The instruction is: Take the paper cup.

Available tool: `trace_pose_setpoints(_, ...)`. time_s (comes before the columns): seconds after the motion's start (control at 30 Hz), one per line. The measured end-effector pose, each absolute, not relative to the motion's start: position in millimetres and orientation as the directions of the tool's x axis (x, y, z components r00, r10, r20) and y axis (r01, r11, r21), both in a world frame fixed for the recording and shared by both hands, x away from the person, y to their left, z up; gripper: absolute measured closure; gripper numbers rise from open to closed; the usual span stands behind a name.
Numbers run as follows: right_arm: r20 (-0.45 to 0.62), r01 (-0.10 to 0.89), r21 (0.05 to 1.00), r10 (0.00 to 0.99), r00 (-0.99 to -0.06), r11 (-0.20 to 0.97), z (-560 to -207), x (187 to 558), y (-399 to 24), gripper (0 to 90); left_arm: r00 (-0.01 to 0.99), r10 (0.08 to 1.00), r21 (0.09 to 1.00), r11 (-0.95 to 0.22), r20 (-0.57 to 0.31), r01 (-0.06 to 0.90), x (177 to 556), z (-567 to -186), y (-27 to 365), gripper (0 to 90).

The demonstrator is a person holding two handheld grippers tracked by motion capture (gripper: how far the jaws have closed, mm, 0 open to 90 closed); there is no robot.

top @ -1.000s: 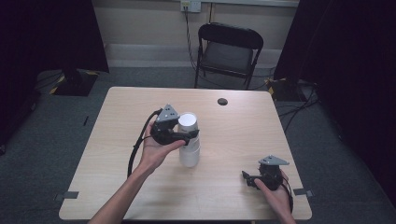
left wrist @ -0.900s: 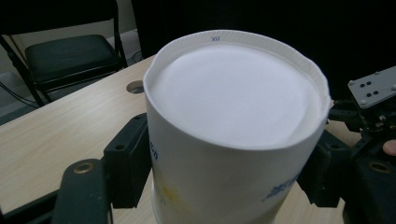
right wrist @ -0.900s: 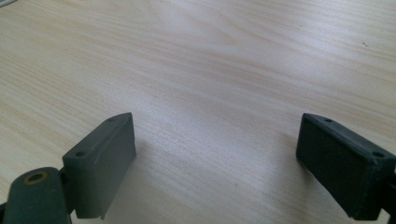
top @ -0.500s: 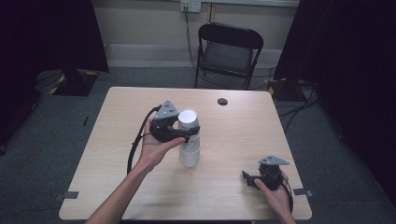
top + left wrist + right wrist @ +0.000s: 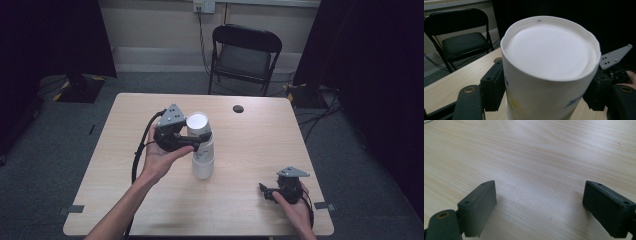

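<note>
**The top cup could slip or get squashed**

A stack of white paper cups [image 5: 202,157] stands near the middle of the table [image 5: 125,200]. The top cup [image 5: 198,129] is pinched on both sides by the jaws of the left gripper [image 5: 192,142], which have just been closing on it. It is raised a little and tilted, but its bottom is seen to be inside the cup below.

The cup's thin wall could be bent if it is squeezed too hard. If the grip is too soft, the cup could slide out and drop. The lower cups are not held by anything, so they could be dragged up or knocked over.

The right gripper [image 5: 265,192] is rested at about 4 o'clock from the stack, well apart, with its jaws spread wide and nothing between them.

A small dark disc [image 5: 238,108] lies at about 1 o'clock, out of the way.
</note>
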State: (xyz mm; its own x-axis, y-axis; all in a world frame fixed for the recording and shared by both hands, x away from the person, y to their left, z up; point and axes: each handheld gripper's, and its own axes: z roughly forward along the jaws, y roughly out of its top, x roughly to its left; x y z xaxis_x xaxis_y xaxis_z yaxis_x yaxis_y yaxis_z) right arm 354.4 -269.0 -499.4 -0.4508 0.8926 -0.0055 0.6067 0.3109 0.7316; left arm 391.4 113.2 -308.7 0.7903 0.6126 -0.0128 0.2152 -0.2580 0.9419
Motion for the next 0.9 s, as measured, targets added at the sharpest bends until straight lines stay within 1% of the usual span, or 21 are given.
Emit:
trace_pose_setpoints(0.2,-0.006,0.607,0.732,0.893,-0.451,0.311,-499.3,354.5,-269.1,11.4,0.798,0.603,0.948,-0.240,-0.023,0.209,384.3,-306.1,122.5,30.3)
trace_pose_setpoints(0.3,-0.006,0.606,0.732,0.892,-0.451,0.311,-499.3,354.5,-269.1,11.4,0.811,0.585,0.950,-0.247,-0.012,0.193,379.3,-305.3,127.2,30.3)
trace_pose_setpoints(0.5,-0.009,0.601,0.732,0.887,-0.462,0.320,-499.2,353.4,-268.9,12.0,0.813,0.582,0.953,-0.237,-0.016,0.188,365.3,-304.7,138.1,30.5)
trace_pose_setpoints(0.6,0.005,0.603,0.735,0.886,-0.464,0.311,-498.0,352.7,-268.9,14.5,0.812,0.583,0.949,-0.247,-0.015,0.195,359.9,-304.5,142.6,30.6)
trace_pose_setpoints(0.67,0.027,0.603,0.742,0.885,-0.464,0.294,-494.9,352.3,-268.4,14.5,0.814,0.580,0.949,-0.249,-0.014,0.194,356.6,-304.8,145.3,30.5)
trace_pose_setpoints(0.9,0.036,0.528,0.799,0.854,-0.519,0.287,-474.6,342.8,-260.0,18.7,0.814,0.580,0.946,-0.252,-0.020,0.203,343.9,-310.2,154.4,30.6)
